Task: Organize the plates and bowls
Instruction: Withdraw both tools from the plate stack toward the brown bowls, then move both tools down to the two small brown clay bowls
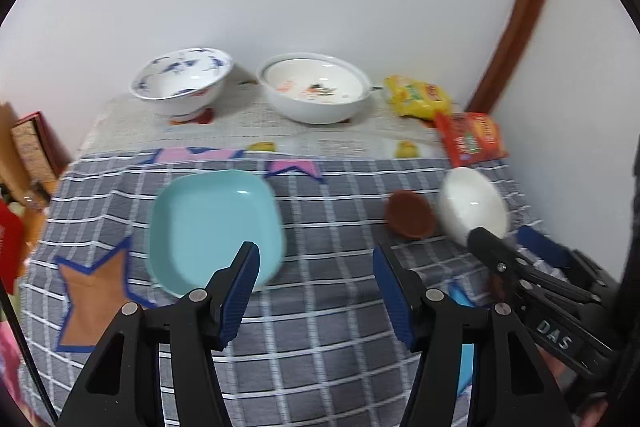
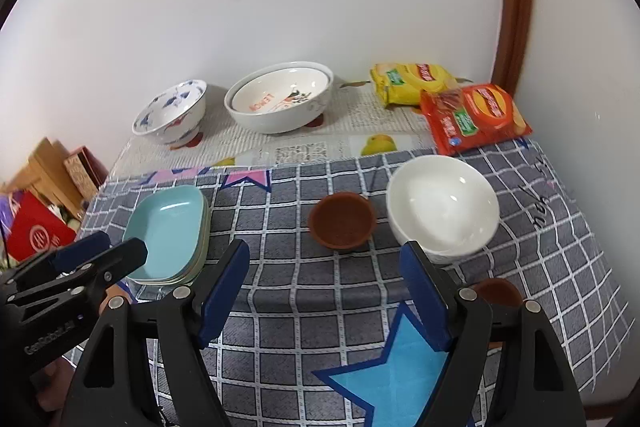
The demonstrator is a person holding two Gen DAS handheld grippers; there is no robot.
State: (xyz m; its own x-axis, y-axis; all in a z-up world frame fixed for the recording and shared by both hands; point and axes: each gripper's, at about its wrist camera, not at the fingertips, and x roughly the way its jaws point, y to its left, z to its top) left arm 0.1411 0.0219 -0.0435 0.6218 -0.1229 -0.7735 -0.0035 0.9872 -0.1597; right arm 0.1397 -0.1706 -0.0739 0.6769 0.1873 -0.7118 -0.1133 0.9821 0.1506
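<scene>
A stack of teal square plates lies on the checked cloth at the left. To the right stand a small brown bowl and white bowls. My left gripper is open just in front of the teal plates, with nothing between its fingers. My right gripper is open and empty too, and its right finger stands close before the white bowls. A second brown dish shows partly behind that finger.
At the back by the wall stand a blue-patterned bowl and a large printed white bowl. Yellow and red snack bags lie at the back right. Boxes stand off the table's left edge.
</scene>
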